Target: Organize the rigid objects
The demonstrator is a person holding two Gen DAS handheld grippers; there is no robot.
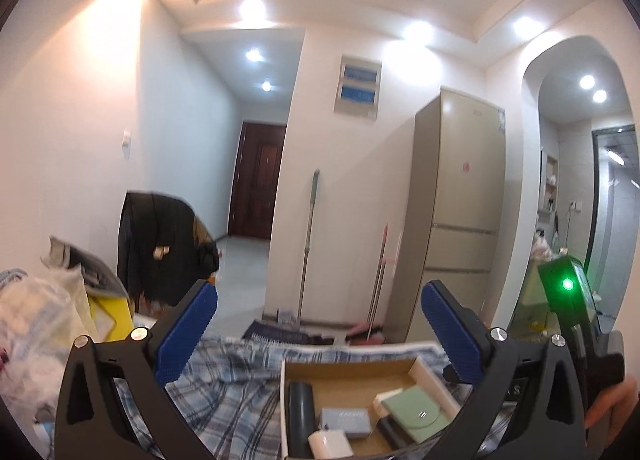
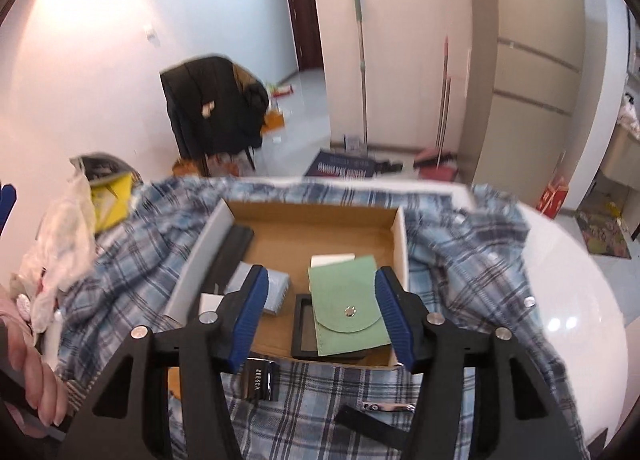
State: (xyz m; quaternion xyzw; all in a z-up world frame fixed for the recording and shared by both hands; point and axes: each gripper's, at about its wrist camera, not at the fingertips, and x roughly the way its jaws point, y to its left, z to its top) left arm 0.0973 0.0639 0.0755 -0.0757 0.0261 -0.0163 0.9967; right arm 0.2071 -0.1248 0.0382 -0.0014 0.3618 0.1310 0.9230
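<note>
Green felt marks the pouch (image 2: 347, 312) that lies in the cardboard box (image 2: 320, 226), straight ahead of the right hand-held gripper (image 2: 320, 318) and framed between its blue pads (image 2: 250, 320), which stand apart on either side without touching it; nothing is clamped between them. The pouch rests partly over a black frame (image 2: 304, 334) at the near end of the box, with a white block (image 2: 332, 260) just beyond it. To the left of the pouch, behind the left pad, lies a grey-blue box (image 2: 276, 284), and further left a long dark case (image 2: 234, 248) runs along the box wall. On the plaid cloth (image 2: 460, 260) covering the surface, below the gripper and outside the box, sit a shiny metal clasp (image 2: 260, 380) and nail clippers (image 2: 386, 407) on a black strip. The left hand-held gripper (image 1: 320, 332) points level toward the room, its pads wide apart and empty; the same box (image 1: 352, 370) lies below and slightly right of its fingers, with the pouch (image 1: 416, 412) near its right finger and a white charger (image 1: 330, 445) at the bottom edge. A hand (image 2: 38, 384) shows at the far left of the right view.
</note>
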